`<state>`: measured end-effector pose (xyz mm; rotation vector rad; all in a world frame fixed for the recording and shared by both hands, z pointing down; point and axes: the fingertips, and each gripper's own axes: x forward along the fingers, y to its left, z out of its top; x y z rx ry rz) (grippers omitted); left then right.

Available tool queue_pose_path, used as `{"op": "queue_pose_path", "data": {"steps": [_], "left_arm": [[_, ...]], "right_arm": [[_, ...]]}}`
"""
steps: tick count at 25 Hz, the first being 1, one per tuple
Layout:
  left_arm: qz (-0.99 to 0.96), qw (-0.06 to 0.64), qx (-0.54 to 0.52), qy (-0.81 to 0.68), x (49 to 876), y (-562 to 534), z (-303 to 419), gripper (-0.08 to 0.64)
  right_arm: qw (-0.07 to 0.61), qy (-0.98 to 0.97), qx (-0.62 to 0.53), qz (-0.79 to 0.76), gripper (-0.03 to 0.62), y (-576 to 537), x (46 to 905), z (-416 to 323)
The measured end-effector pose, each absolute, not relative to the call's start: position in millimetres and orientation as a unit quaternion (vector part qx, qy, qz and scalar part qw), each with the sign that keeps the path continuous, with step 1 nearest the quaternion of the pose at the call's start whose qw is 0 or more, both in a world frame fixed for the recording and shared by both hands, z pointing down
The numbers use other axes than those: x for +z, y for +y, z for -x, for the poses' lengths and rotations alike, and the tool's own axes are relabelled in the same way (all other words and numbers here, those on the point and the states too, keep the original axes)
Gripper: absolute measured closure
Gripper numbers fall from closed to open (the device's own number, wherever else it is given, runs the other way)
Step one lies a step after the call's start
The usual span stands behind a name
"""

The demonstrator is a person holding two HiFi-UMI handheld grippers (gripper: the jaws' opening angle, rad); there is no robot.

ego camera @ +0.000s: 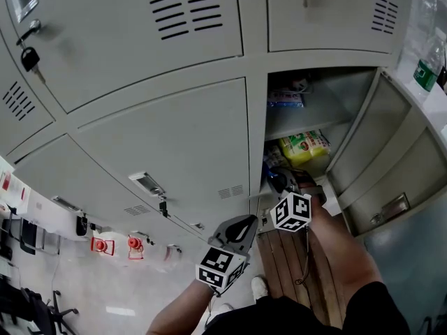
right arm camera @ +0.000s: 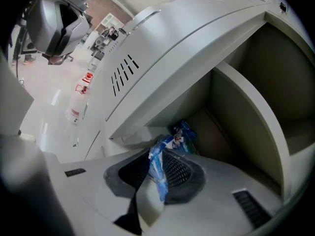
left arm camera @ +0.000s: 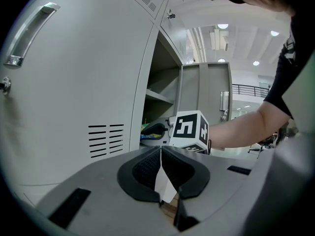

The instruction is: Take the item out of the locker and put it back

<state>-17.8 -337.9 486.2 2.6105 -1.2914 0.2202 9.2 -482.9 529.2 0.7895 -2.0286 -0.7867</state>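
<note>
Film is all I have hold of: my right gripper [right arm camera: 160,154] is closed on the blue packet [right arm camera: 157,173], pinching its thin crinkled edge, because that flat seam is the only part slim enough to sit between the pads. I keep it at the front edge of the open locker [ego camera: 334,160], in the lower compartment under the shelf [ego camera: 307,121] and near the left wall, with its free end pointing inward, so it clears the shelf. The yellow package [ego camera: 304,146] lies further back. My left gripper [left arm camera: 161,154] has its jaws together on nothing and hangs low outside, by the closed door [left arm camera: 74,107], I judge to leave the opening clear.
</note>
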Motion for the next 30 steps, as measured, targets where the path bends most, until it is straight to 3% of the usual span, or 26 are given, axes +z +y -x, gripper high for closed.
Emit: {"op": "queue_pose_path", "data": {"steps": [17,30], "left_arm": [[-0.887,0.110,0.070,-0.444,482.4,-329.1,31.3,0.538],[-0.892,0.108,0.066,-0.434,473.5,-303.4,37.8,0.538]], "right_arm": [[0.435,-0.788,-0.314,-0.302,0.399,-477.1,542.0,-7.6],[0.416,-0.790,-0.288,-0.346,0.393,-448.8,523.4,-21.3]]}}
